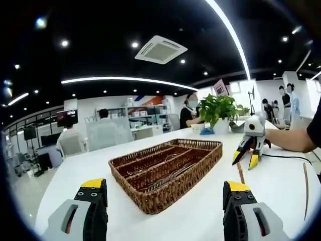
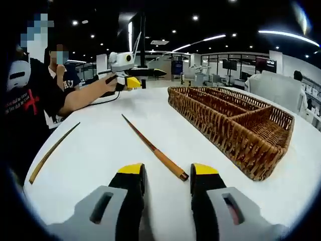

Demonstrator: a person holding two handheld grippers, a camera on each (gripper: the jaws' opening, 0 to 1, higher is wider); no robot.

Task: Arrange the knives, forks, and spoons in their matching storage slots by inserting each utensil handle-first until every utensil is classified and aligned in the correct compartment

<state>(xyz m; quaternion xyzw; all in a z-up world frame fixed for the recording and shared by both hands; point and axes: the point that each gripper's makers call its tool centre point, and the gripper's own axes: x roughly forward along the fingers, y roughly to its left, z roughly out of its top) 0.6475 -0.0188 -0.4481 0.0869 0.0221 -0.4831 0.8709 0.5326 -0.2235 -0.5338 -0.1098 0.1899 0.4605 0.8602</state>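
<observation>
A brown wicker tray (image 1: 150, 197) with several long compartments sits mid-table; I cannot make out any utensil inside it. My left gripper (image 1: 164, 193) hovers in front of it, jaws wide apart and holding nothing. A brown wooden stick (image 2: 150, 145) lies on the white table, its thick end resting between the tips of my open right gripper (image 2: 168, 171), ungripped. A thinner stick (image 2: 52, 150) lies further left near the table edge. In the left gripper view the right gripper (image 1: 245, 159) points down over the stick (image 1: 241, 173). The tray (image 2: 235, 135) stands to the right of the stick.
The left gripper (image 2: 145, 75) is held in a person's hand across the table, beside a seated person (image 2: 35, 100). A potted plant (image 1: 218, 113) stands behind the tray. Chairs, desks and other people fill the office beyond. The second stick (image 1: 305, 191) lies near the right table edge.
</observation>
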